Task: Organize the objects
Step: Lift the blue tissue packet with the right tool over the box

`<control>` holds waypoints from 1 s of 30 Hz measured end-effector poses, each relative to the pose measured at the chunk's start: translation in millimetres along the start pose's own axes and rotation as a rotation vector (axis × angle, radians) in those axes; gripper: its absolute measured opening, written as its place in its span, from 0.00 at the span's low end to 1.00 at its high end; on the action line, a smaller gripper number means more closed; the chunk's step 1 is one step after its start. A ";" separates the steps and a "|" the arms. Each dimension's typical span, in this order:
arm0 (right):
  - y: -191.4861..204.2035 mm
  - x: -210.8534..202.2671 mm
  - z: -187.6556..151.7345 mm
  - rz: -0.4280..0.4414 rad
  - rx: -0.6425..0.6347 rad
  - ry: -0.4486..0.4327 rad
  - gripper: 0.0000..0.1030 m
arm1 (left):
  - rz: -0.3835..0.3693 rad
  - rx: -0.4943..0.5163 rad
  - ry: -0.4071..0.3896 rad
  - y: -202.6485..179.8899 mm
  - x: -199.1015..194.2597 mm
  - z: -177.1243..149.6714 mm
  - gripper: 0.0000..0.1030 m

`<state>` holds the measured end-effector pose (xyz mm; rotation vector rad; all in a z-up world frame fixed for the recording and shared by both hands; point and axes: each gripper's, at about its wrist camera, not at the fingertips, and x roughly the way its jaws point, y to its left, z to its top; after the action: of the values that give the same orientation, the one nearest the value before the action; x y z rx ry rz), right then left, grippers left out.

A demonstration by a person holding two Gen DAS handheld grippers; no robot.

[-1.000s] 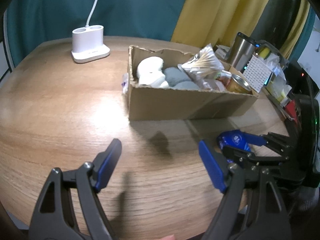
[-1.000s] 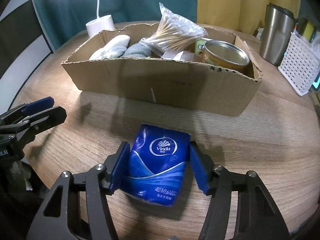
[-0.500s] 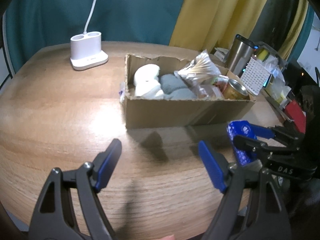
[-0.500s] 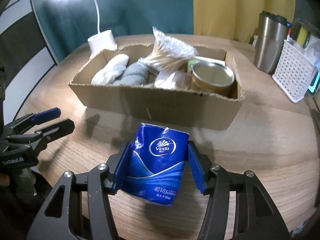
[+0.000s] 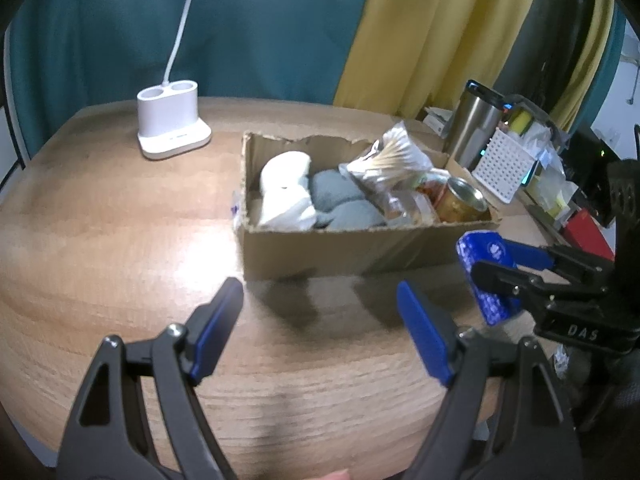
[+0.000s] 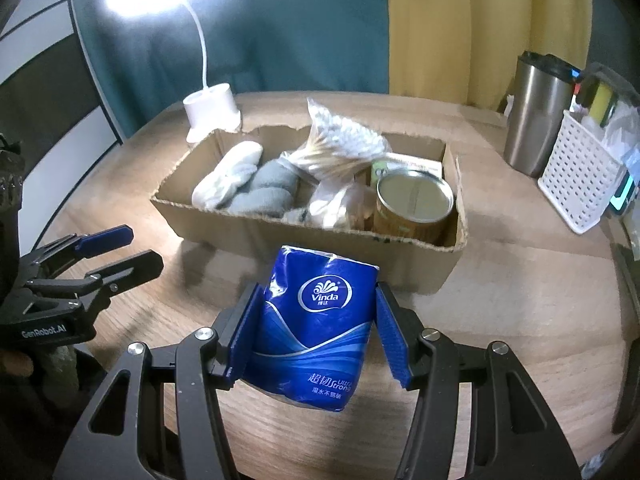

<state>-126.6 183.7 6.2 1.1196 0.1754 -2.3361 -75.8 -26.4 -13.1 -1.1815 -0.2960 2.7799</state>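
i had the right hand-held gripper (image 6: 316, 332) pinching the tissue pack (image 6: 316, 320) just before the cardboard box (image 6: 400, 256), ready to drop in; left hand-held gripper (image 5: 320, 320) spread, idle.

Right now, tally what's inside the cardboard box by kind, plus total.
Inside the cardboard box:
White socks: 1 bundle
Grey socks: 1 bundle
Cotton swab bags: 1
Tin cans: 1
Other packets, partly hidden: at least 2
Total: at least 6
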 end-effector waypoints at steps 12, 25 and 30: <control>-3.7 -6.5 22.1 0.005 -0.012 -0.033 0.57 | -0.005 -0.002 -0.020 -2.5 0.4 14.6 0.78; -7.3 3.9 40.8 0.016 -0.028 -0.027 0.57 | -0.008 -0.005 -0.024 -0.2 10.5 28.7 0.78; -8.2 9.2 49.2 0.015 -0.032 -0.020 0.57 | -0.021 0.010 -0.030 -1.8 15.0 35.4 0.78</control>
<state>-169.2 170.2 30.1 1.0777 0.1963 -2.3224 -111.6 -26.9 0.9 -1.1293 -0.2958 2.7795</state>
